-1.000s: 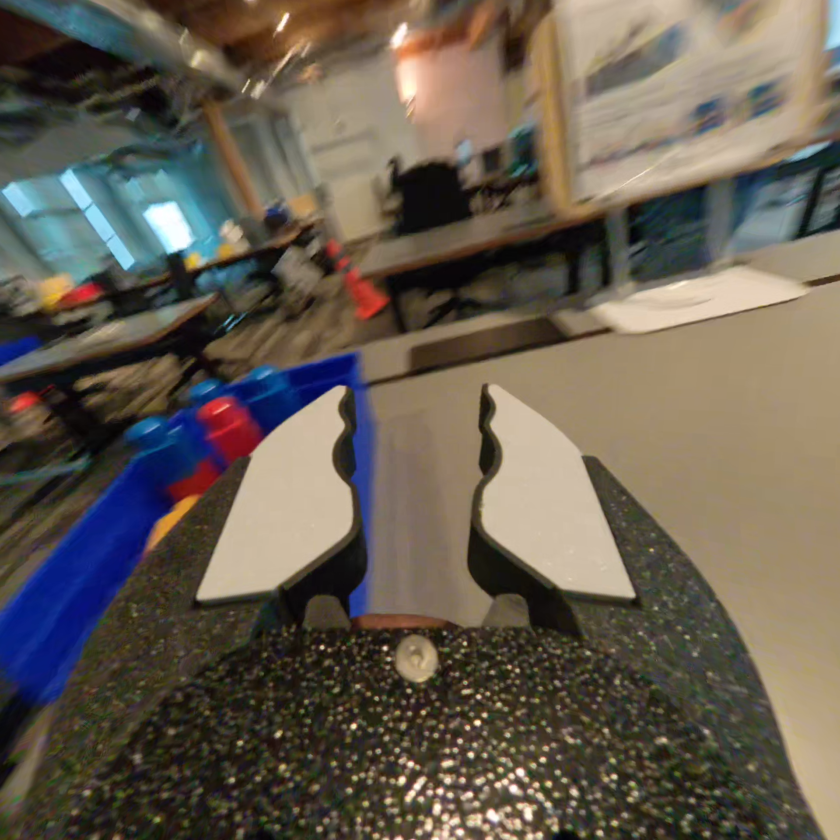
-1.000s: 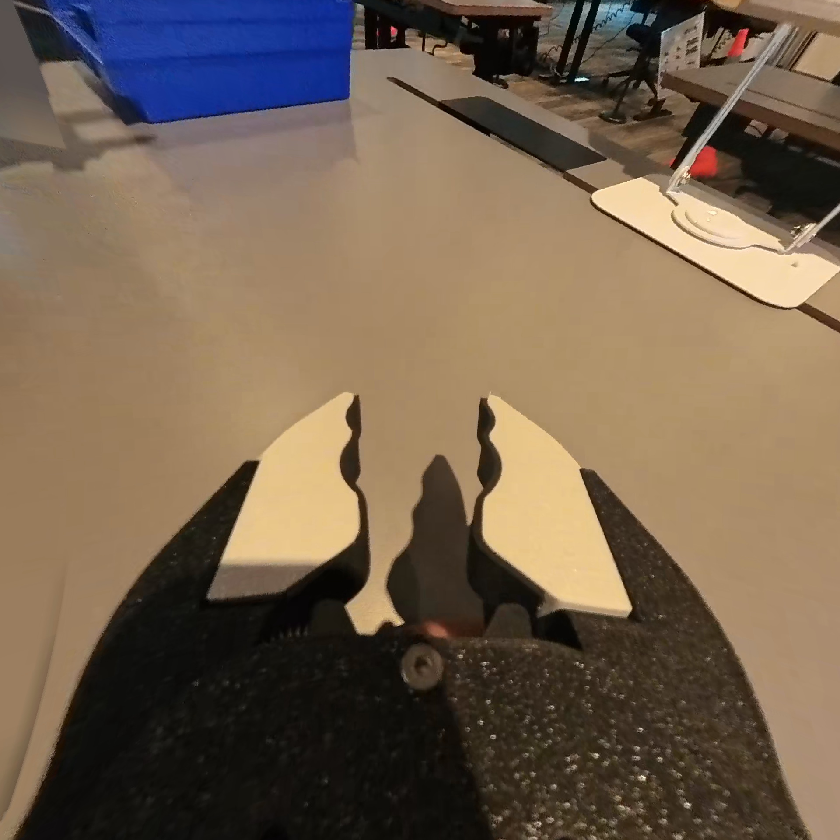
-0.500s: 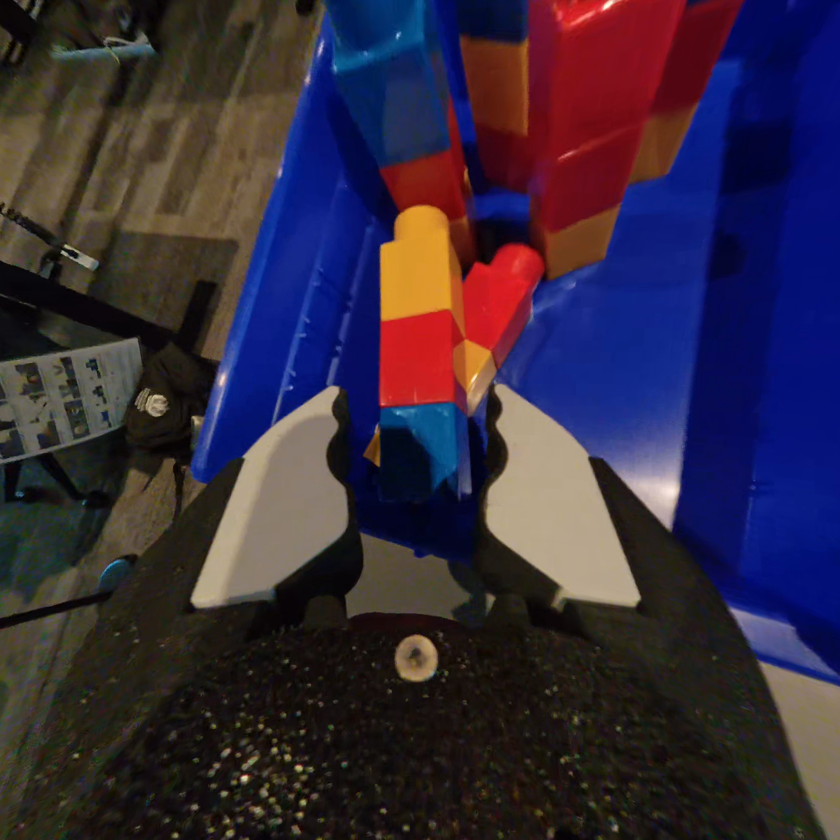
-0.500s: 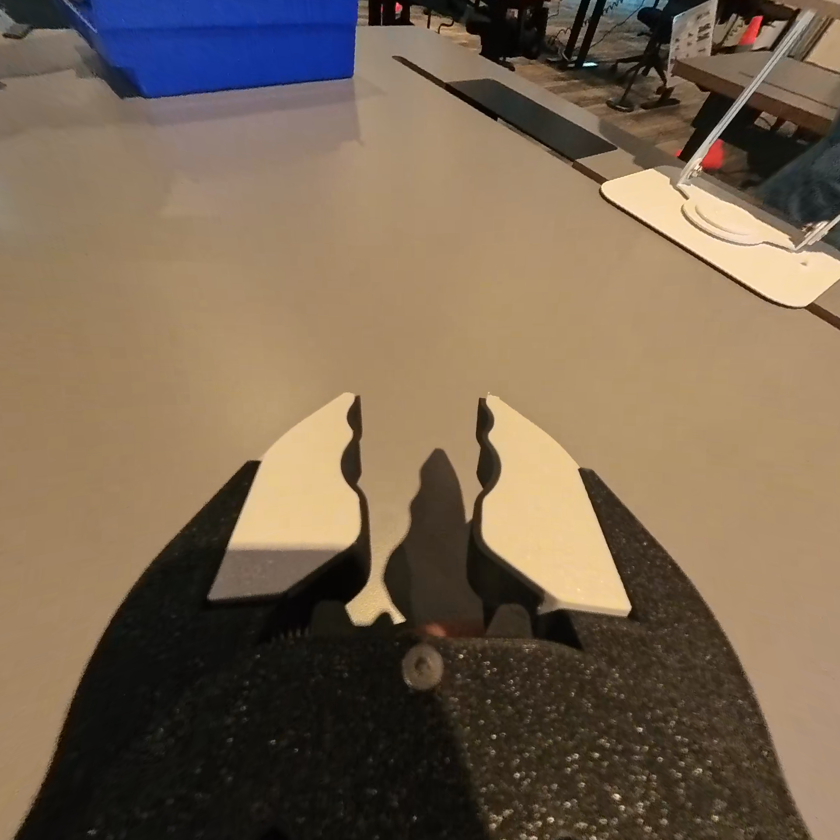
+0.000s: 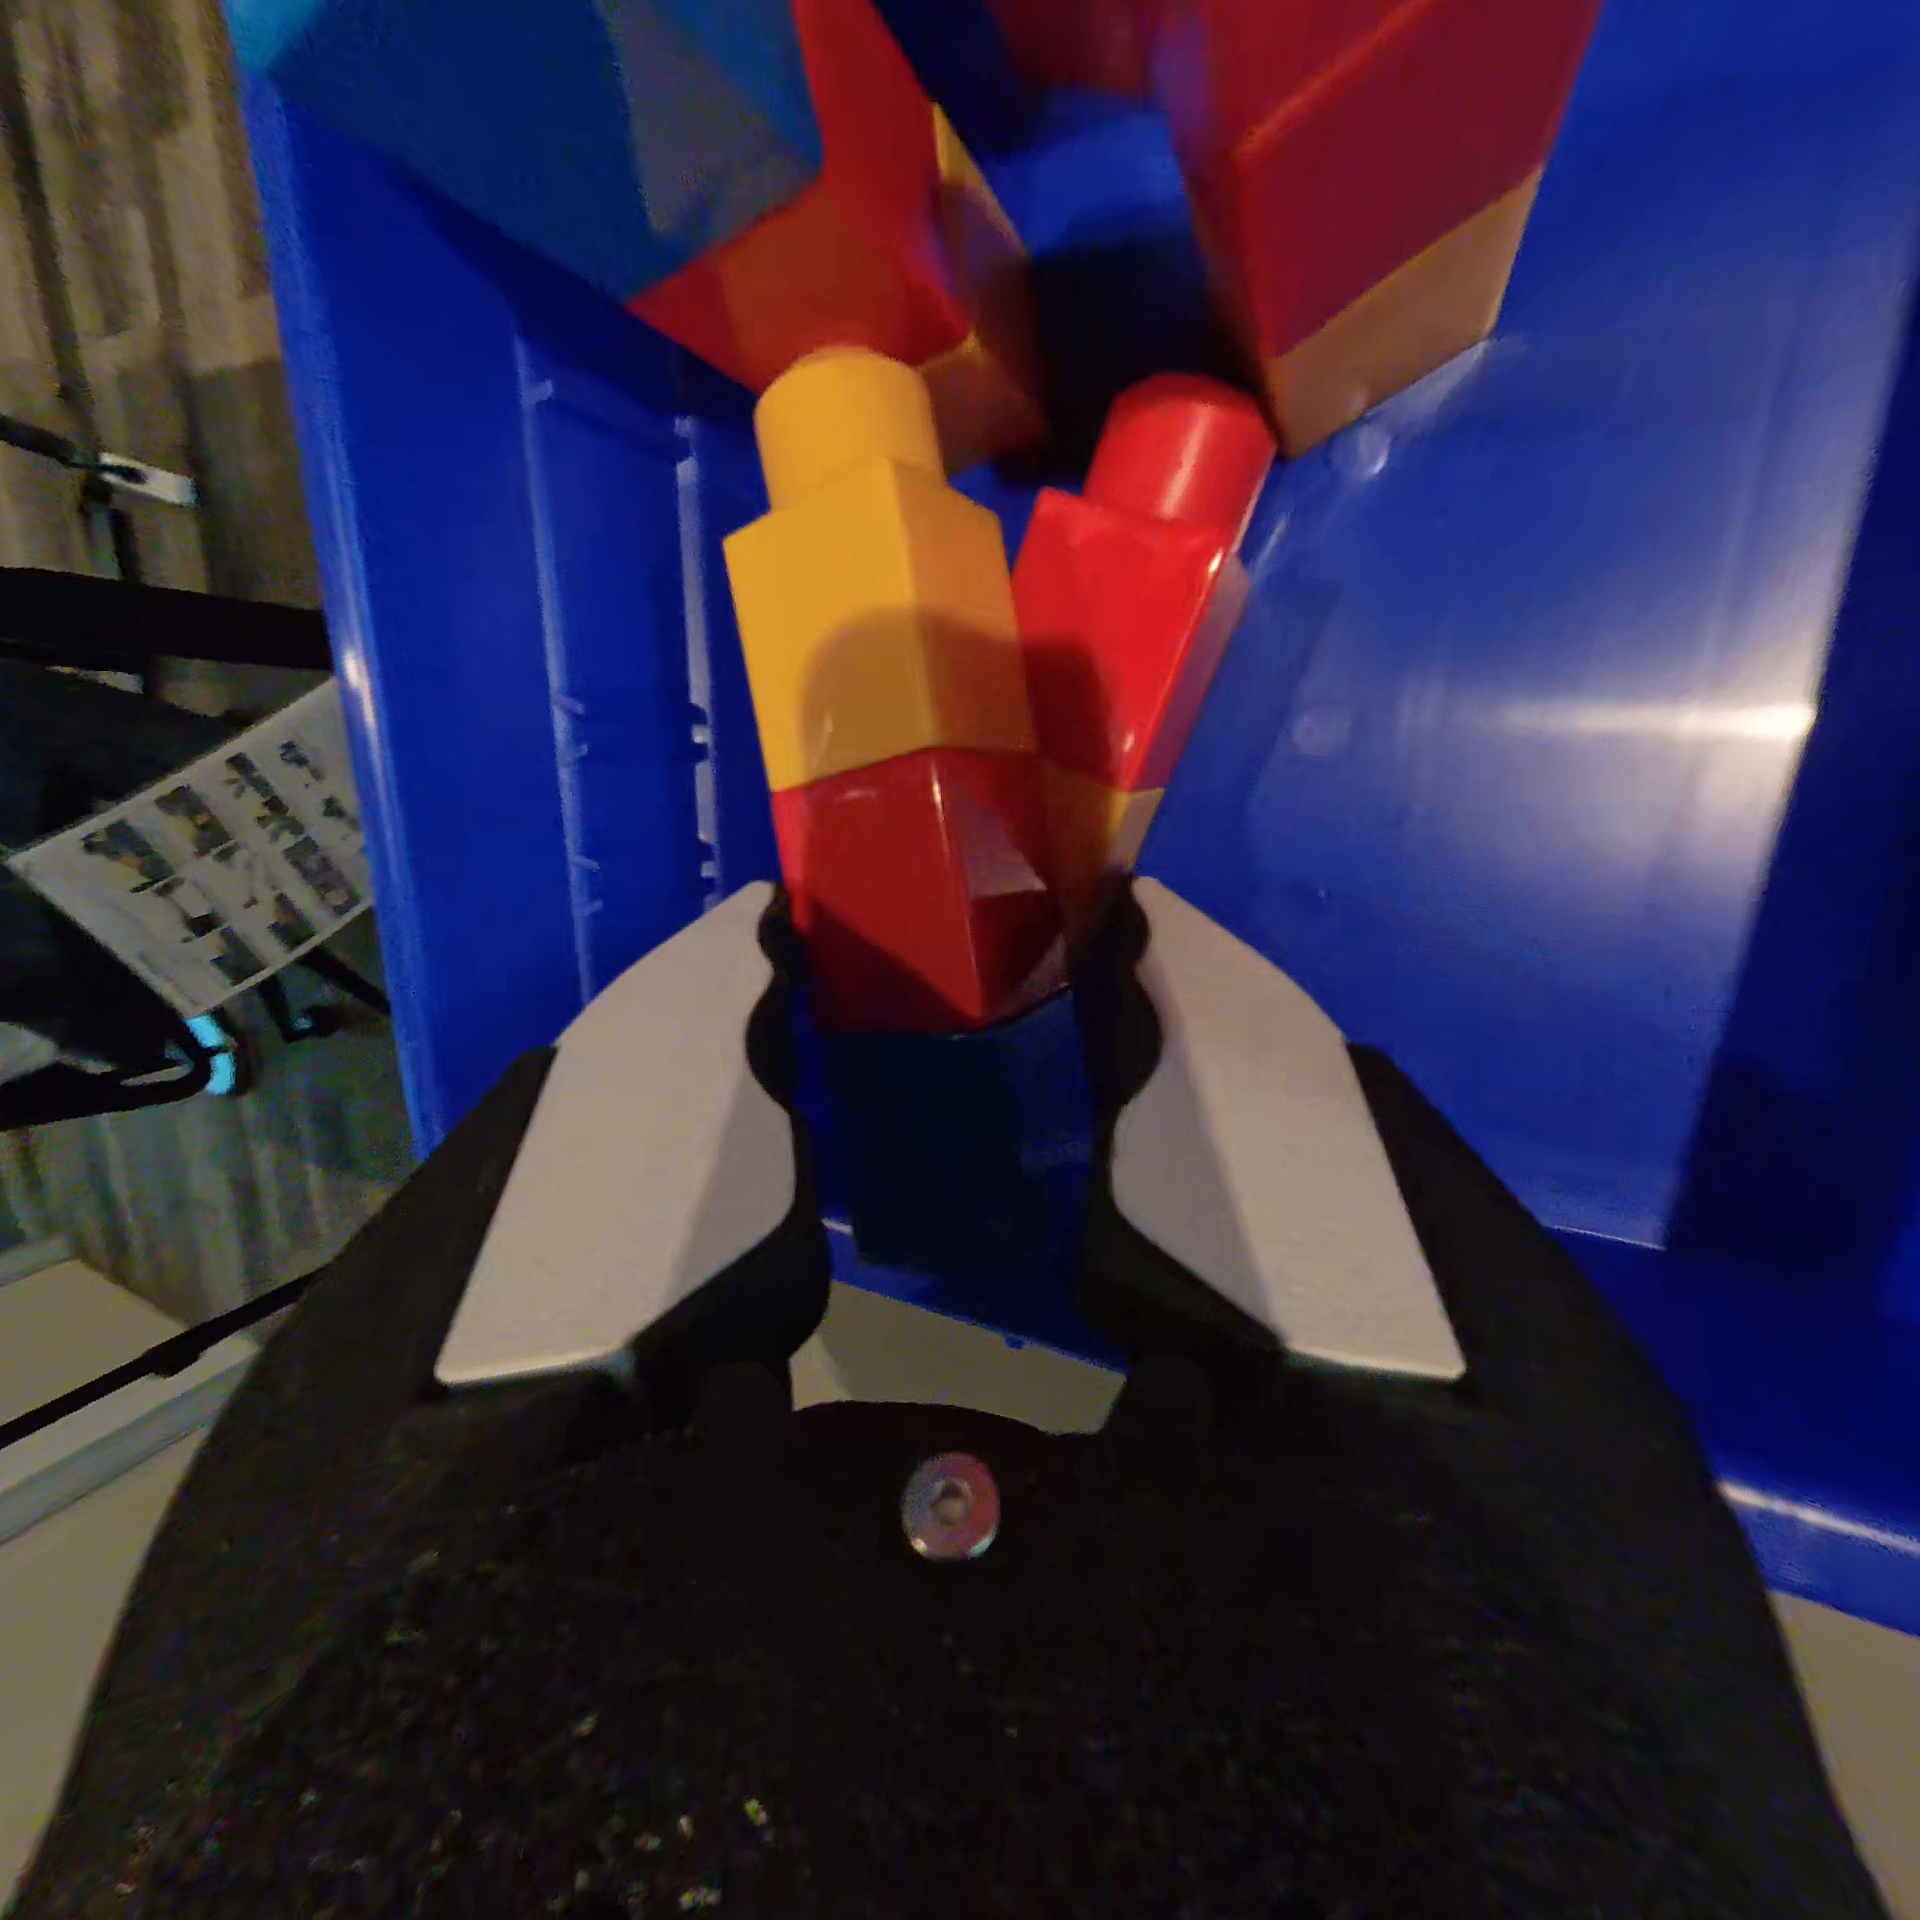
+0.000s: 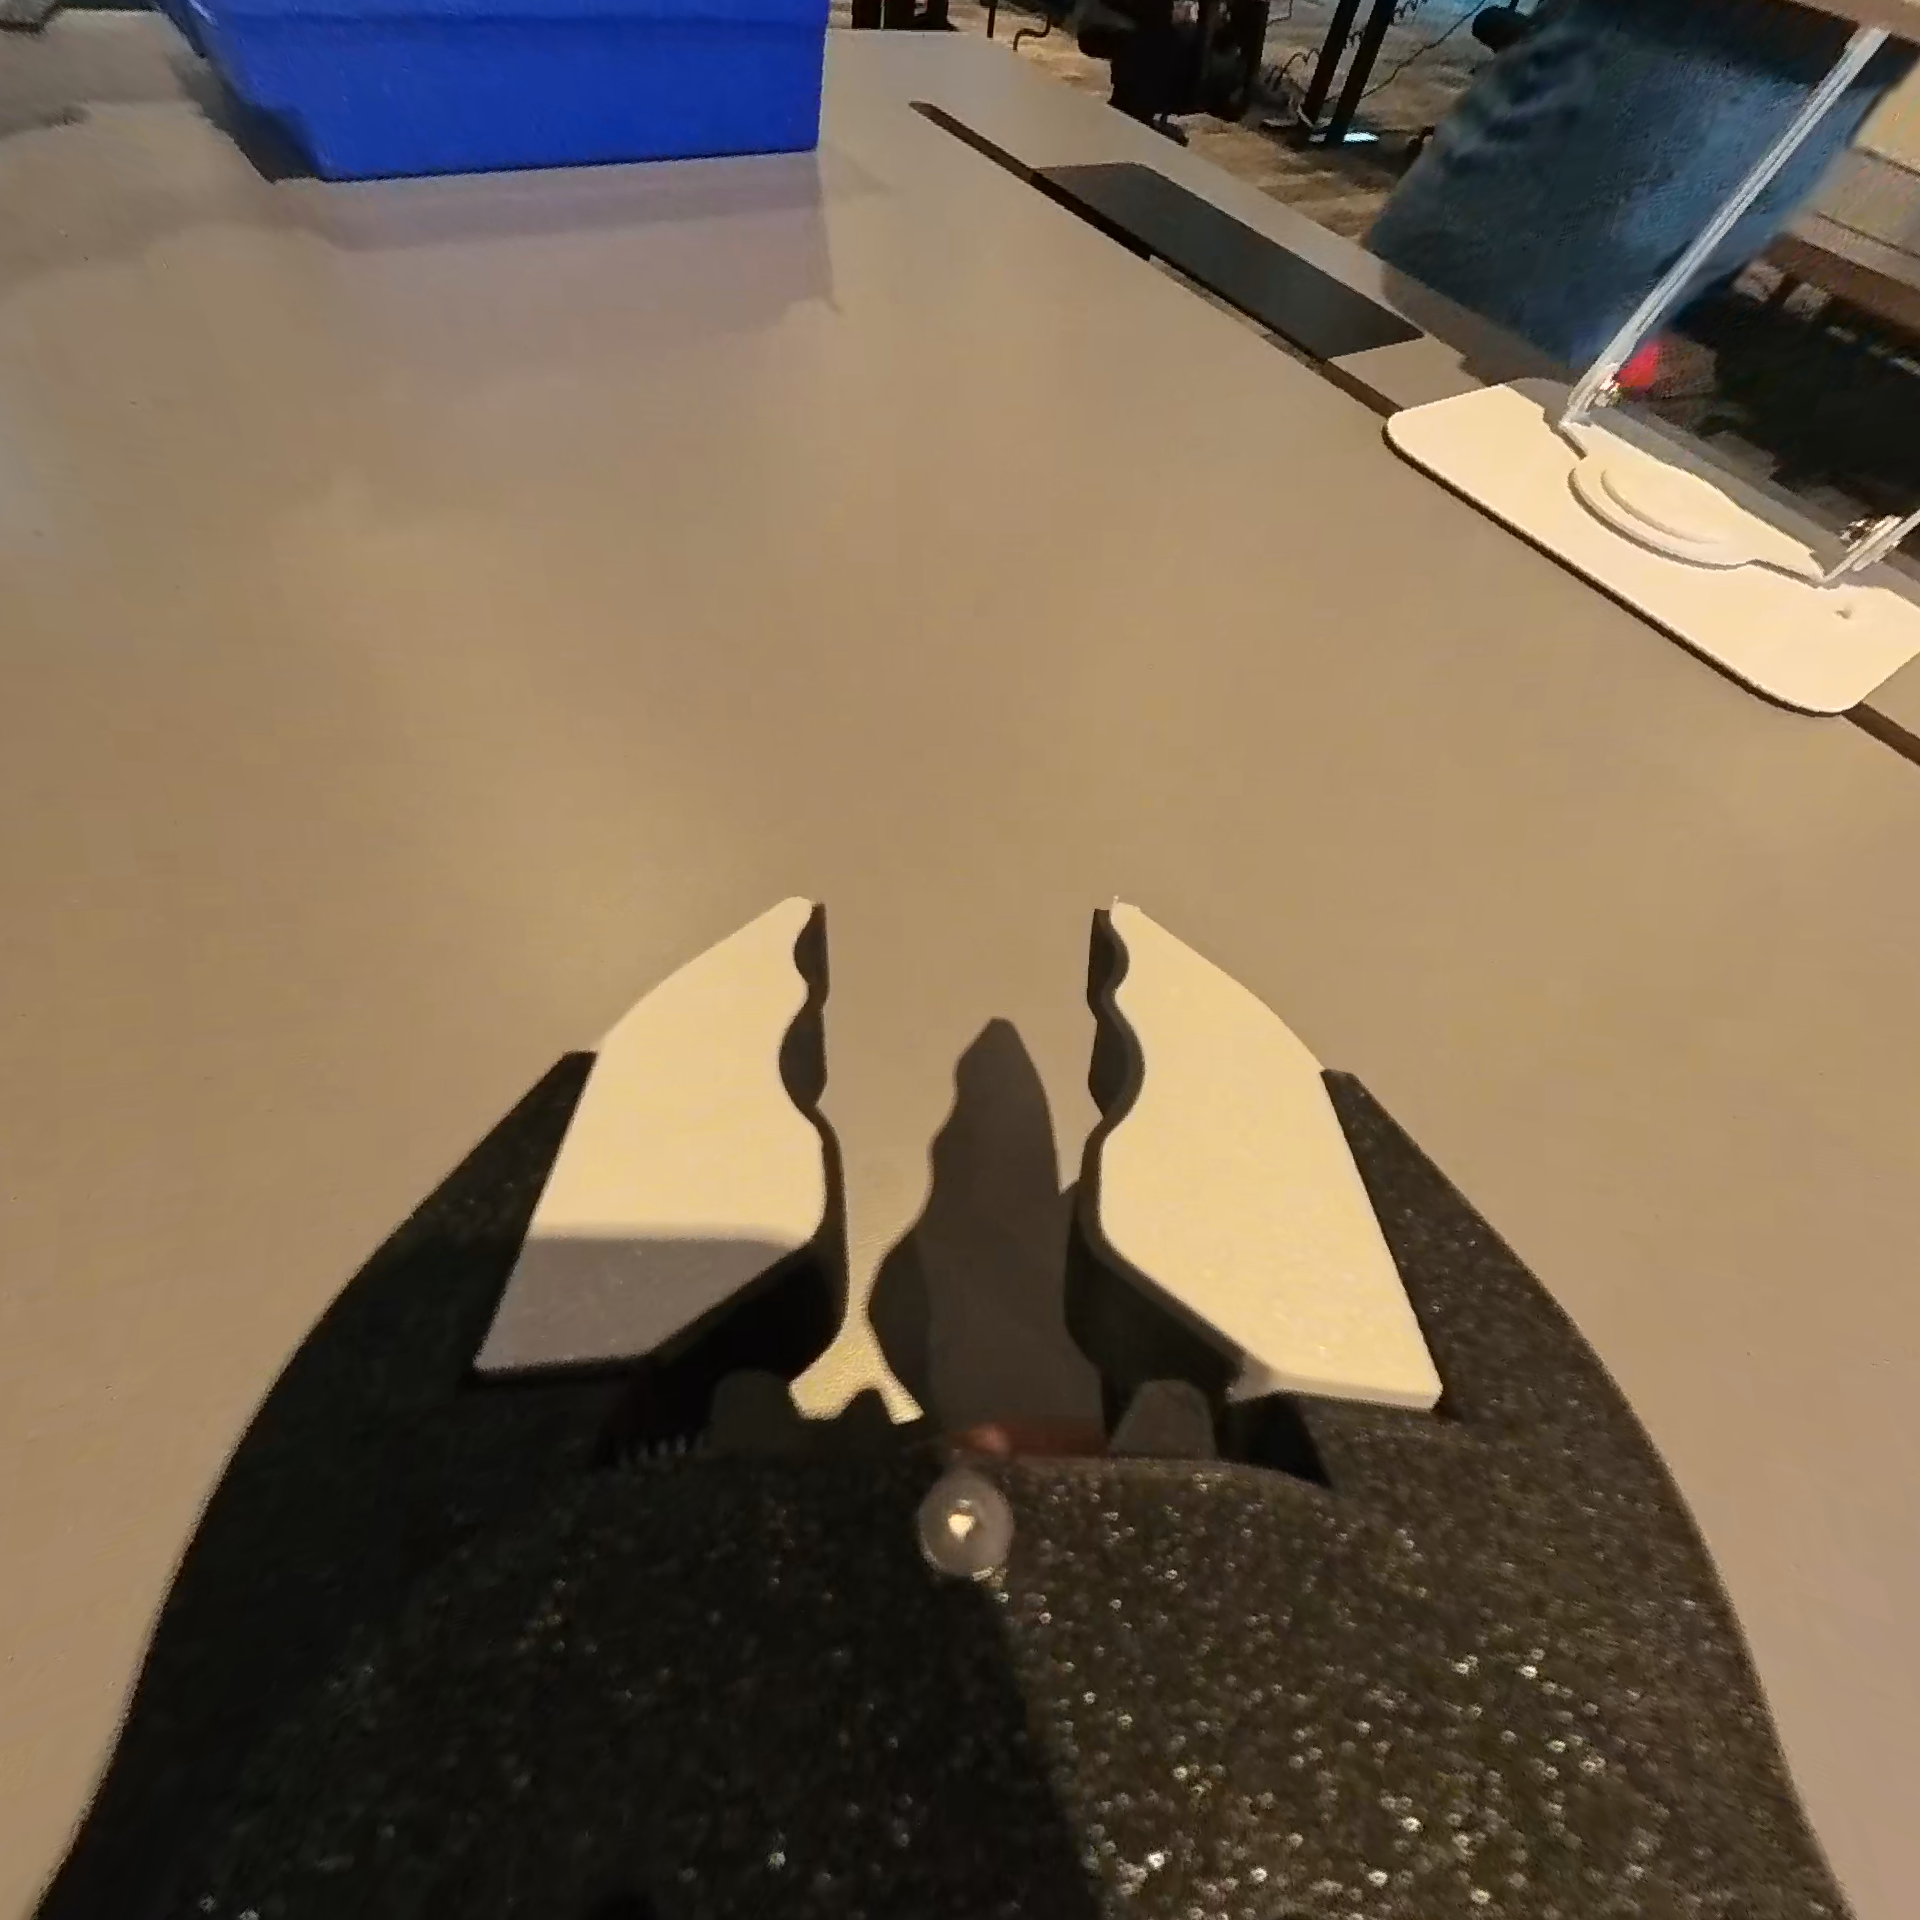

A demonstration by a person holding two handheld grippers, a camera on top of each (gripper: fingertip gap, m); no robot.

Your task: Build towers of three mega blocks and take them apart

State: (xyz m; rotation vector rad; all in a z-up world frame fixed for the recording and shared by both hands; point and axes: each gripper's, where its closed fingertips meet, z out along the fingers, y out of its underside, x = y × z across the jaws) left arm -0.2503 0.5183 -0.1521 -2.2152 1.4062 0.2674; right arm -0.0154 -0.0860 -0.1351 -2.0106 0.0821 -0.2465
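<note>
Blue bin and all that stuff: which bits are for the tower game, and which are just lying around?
For the job:
- yellow-red-blue tower
- other block towers
- blue bin
- left gripper
- right gripper

Just there:
- white stand base
- printed sheet

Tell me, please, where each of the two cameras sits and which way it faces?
Left wrist view: sits on the left claw, looking down into the blue bin at lying block towers; its fingers straddle the yellow-red-blue tower, whether gripped I cannot tell.
Right wrist view: sits on the right claw, facing low across the grey table toward a white stand base; its fingers are apart with nothing between.
Shared: the blue bin, far off at top left in the right view.
</note>
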